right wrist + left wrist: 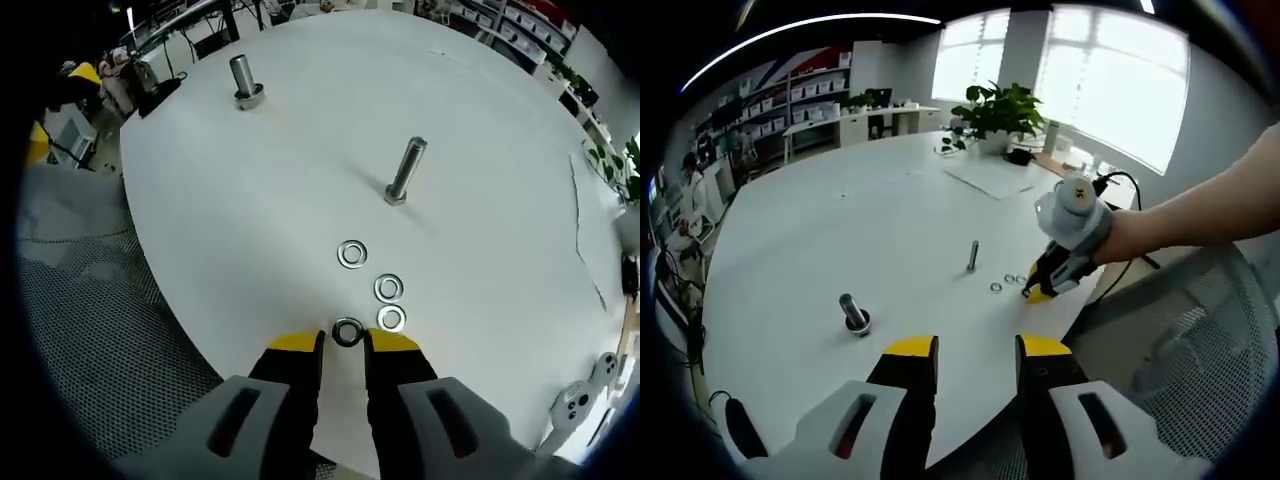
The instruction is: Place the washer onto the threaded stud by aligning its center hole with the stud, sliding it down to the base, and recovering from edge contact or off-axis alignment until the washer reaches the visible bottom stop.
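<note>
An upright threaded stud point(405, 172) stands on the round white table point(250, 230), well ahead of my right gripper point(345, 343). Three loose washers point(352, 254) lie flat between the stud and the gripper. A fourth, darker washer point(346, 332) sits right between the yellow fingertips point(297, 343), which stand close on either side of it, jaws open. In the left gripper view the stud point(972, 256) and washers point(996, 287) sit mid-table, and a hand holds the right gripper point(1040, 291) down at them. My left gripper point(977, 350) hovers open over the near table edge, holding nothing.
A thicker bolt point(243, 80) stands on its head further along the table, also visible as the thick bolt point(854, 313). A potted plant point(995, 110) and a sheet of paper point(990, 178) are at the far side. A mesh chair point(1210, 330) stands beside the table edge.
</note>
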